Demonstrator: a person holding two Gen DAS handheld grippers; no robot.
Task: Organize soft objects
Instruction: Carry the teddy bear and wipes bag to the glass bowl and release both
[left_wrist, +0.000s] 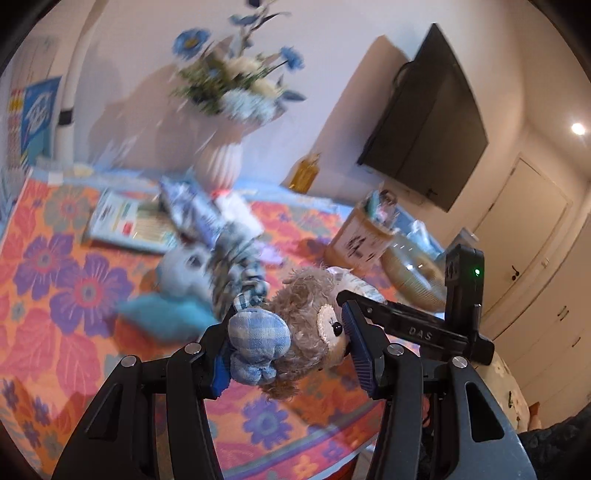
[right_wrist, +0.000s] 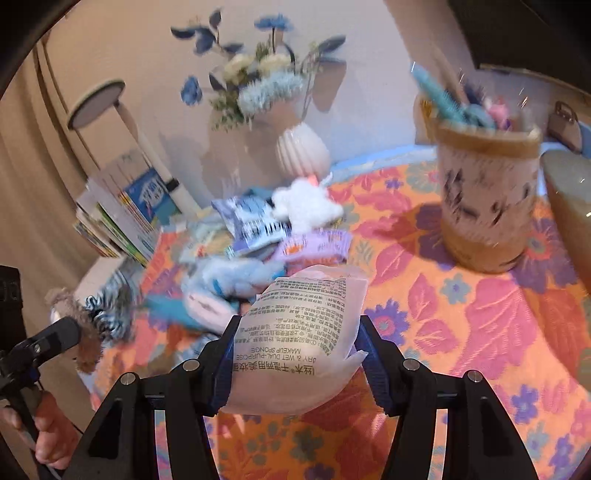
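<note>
Right wrist view: floral tablecloth (right_wrist: 498, 325) fills frame, woven basket (right_wrist: 487, 192) upper right, soft-toy pile (right_wrist: 236, 273) centre. My right gripper (right_wrist: 297, 354) clamps makeup sponge pack (right_wrist: 299, 332); slippery film, could squirt out. Left gripper (left_wrist: 286, 350) pinches plush bear (left_wrist: 306, 325) lower centre; shallow hold, may drop.
</note>
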